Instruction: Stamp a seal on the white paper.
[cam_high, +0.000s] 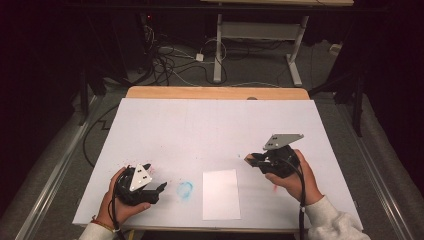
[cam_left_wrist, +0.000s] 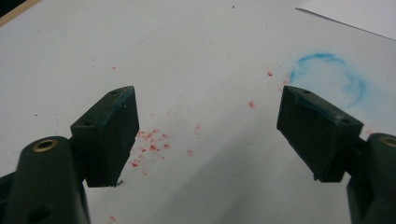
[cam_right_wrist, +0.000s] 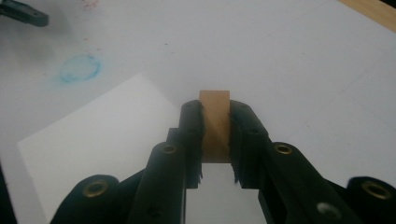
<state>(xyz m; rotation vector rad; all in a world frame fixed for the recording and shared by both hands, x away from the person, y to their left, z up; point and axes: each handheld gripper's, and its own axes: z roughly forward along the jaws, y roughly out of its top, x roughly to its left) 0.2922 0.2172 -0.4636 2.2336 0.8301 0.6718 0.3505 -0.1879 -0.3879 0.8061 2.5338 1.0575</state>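
Note:
A sheet of white paper (cam_high: 220, 194) lies near the front edge of the white tabletop (cam_high: 210, 125); it also appears as the paper (cam_right_wrist: 93, 140) in the right gripper view. My right gripper (cam_high: 251, 160) hovers just right of the sheet, shut on a small tan wooden block (cam_right_wrist: 214, 123) whose end sticks out past the jaws. My left gripper (cam_high: 161, 189) rests low at the front left, open, with nothing between its fingers (cam_left_wrist: 112, 135). A blue chalky ring (cam_high: 185, 189) marks the table between the left gripper and the paper.
Red crumbs (cam_left_wrist: 149, 140) speckle the tabletop under the left gripper, and the blue ring (cam_left_wrist: 327, 79) sits ahead of its right jaw. A wooden strip (cam_high: 215, 92) edges the far side of the table. Cables and a desk frame (cam_high: 260, 45) lie on the floor beyond.

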